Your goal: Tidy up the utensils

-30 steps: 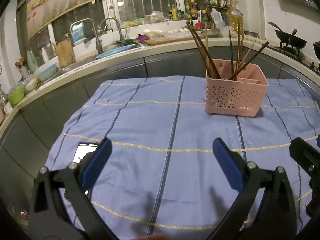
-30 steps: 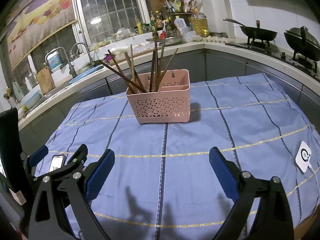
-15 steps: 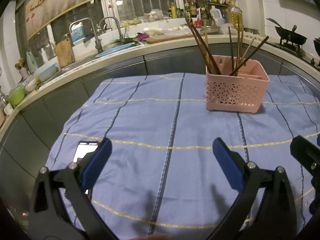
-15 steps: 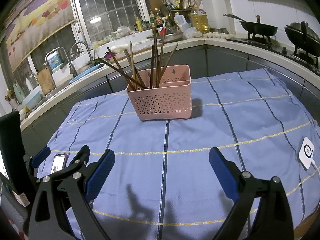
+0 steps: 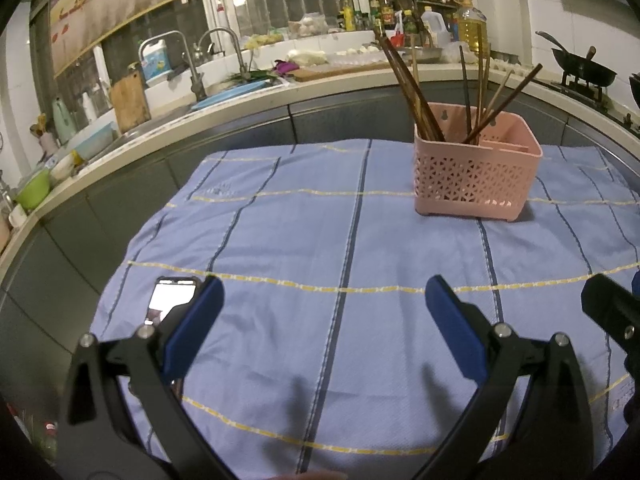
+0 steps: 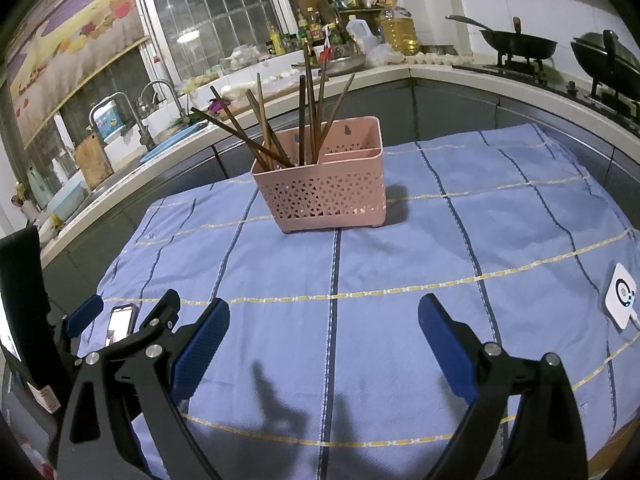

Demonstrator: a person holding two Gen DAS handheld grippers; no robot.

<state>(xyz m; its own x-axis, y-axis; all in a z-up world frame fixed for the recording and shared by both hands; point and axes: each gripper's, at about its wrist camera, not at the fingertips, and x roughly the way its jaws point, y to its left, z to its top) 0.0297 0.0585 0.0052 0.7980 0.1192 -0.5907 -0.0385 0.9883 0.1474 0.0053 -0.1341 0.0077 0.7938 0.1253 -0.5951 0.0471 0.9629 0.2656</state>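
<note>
A pink perforated basket [image 5: 474,178] [image 6: 328,196] stands on the blue striped cloth [image 5: 320,240] [image 6: 400,280], far from both grippers. Several dark wooden chopsticks [image 5: 416,96] [image 6: 276,128] lean upright in its left compartment; the right compartment looks bare. My left gripper [image 5: 322,292] hovers open over the near part of the cloth, holding nothing. My right gripper [image 6: 324,316] is also open and holds nothing, with the basket straight ahead of it. Part of the left gripper [image 6: 120,320] shows at the lower left in the right wrist view.
A lit phone [image 5: 172,300] [image 6: 120,322] lies on the cloth at the near left. A small white device [image 6: 620,300] with a cable sits at the right edge. Behind the table runs a counter with a sink [image 5: 208,76], bottles and woks [image 6: 520,46].
Both views have shifted slightly, so the basket sits a little lower and nearer in frame. Both grippers stay open and nothing was picked up.
</note>
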